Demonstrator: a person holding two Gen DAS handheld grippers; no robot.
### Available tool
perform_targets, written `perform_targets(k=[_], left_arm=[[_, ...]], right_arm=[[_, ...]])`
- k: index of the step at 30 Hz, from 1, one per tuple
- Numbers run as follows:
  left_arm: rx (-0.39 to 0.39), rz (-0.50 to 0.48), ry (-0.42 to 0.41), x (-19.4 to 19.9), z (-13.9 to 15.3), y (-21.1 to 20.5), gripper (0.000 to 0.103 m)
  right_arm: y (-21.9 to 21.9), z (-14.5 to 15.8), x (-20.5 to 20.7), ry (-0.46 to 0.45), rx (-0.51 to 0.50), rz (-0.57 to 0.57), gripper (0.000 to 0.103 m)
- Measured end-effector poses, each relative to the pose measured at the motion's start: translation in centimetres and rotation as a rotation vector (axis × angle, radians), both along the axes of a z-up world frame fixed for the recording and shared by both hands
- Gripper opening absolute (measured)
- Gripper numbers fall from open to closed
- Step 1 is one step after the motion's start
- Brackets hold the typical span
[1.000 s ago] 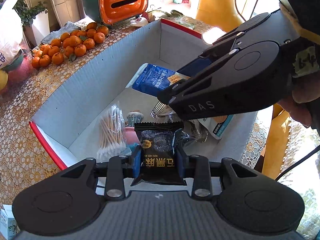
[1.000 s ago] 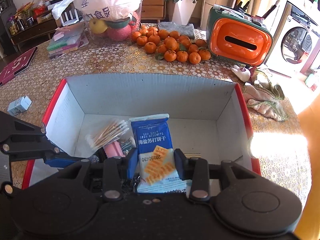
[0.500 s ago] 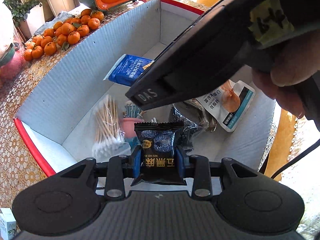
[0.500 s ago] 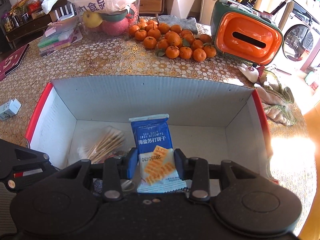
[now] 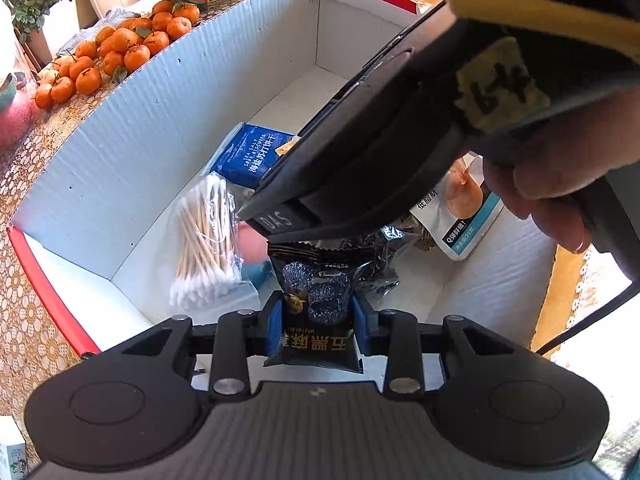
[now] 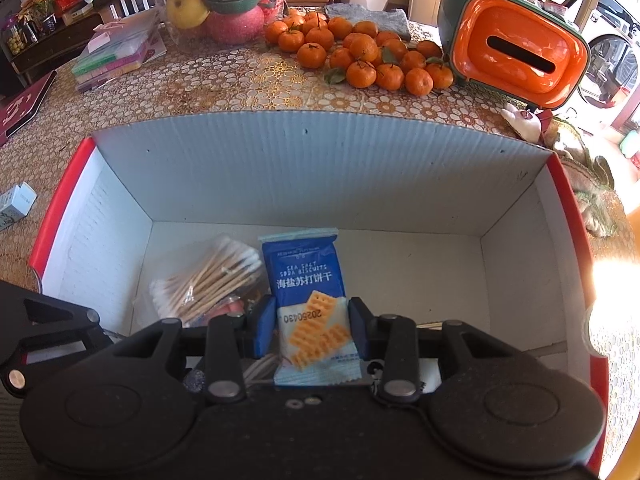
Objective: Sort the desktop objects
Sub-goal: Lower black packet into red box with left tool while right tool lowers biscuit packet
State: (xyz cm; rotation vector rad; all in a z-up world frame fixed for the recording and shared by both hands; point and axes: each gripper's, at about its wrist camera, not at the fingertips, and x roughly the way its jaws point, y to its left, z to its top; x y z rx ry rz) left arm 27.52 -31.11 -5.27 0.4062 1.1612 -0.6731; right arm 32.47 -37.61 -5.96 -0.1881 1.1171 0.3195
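A white cardboard box point(image 6: 320, 168) with red rims lies open on the table. My left gripper point(image 5: 318, 316) is shut on a black snack packet point(image 5: 316, 300) and hangs inside the box over the pile. My right gripper point(image 6: 312, 328) is shut on a blue sea salt biscuit packet point(image 6: 306, 276), also low inside the box. In the left wrist view the right gripper's body point(image 5: 400, 152) crosses above, hiding part of the blue packet point(image 5: 252, 154). A bag of cotton swabs point(image 5: 202, 240) lies on the box floor, seen too in the right wrist view point(image 6: 208, 280).
A white and blue pouch point(image 5: 468, 212) and crumpled dark wrappers point(image 5: 380, 256) lie in the box. Beyond it sit several tangerines point(image 6: 360, 56), an orange tissue holder point(image 6: 516, 48), stacked notebooks point(image 6: 116, 56), a fruit bowl point(image 6: 224, 16) and a small carton point(image 6: 16, 202).
Both grippers have sunk deeper into the box with their packets. The right gripper's body has slid across and now fills more of the left wrist view.
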Motion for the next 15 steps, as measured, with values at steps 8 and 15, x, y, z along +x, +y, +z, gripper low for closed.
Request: perform_targets(k=[8,15], left_arm=[[0.005,0.001,0.002,0.2,-0.2,0.1,0.036],[-0.020,0.030,-0.019,0.2,0.8,0.4,0.050]], right_arm=[[0.2,-0.1,0.1,0.012,-0.007,0.007,0.041],[0.2,0.3,-0.2,0.003,-0.003,0.005,0.047]])
